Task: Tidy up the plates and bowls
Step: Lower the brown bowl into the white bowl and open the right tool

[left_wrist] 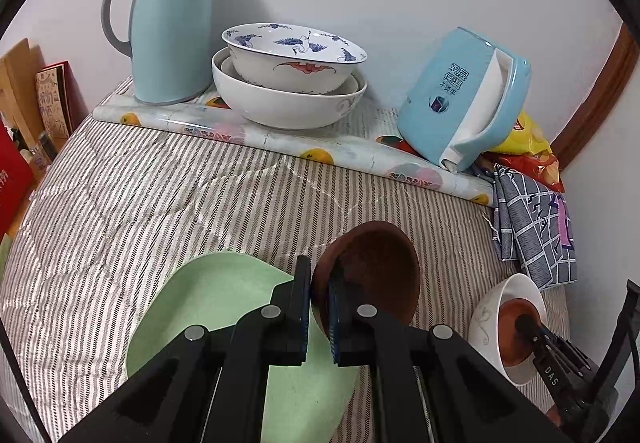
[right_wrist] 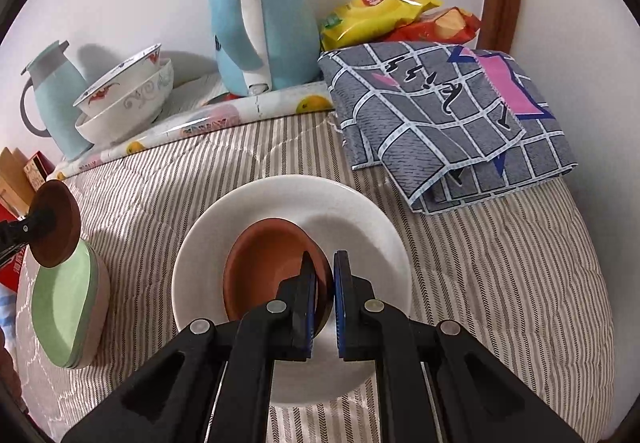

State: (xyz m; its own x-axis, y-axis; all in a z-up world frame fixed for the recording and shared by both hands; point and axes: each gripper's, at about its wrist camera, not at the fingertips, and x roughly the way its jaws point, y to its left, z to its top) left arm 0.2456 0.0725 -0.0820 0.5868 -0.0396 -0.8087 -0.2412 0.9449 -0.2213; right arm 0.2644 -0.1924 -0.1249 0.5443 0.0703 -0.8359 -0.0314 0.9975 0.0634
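- Left tool (left_wrist: 319,307) pinching dark brown bowl (left_wrist: 372,267) rim, raised over green plate (left_wrist: 224,307).
- Right tool (right_wrist: 325,299) clamped on brown dish (right_wrist: 268,263) rim inside white bowl (right_wrist: 360,211).

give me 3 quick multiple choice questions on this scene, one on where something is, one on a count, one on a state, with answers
1. Where does the brown dish gripped by the right hand-held gripper sit?
A. on the green plate
B. inside the white bowl
C. on the folded cloth

2. How many bowls are stacked beside the thermos jug?
A. two
B. four
C. five

3. What is the left hand-held gripper doing?
A. hanging open
B. clamped on a second brown dish
C. gripping the kettle

Answers:
1 B, the white bowl rings it.
2 A, a crane-painted bowl nests in a plain white bowl.
3 B, its fingers pinch the raised brown dish by its rim, above the green plate.
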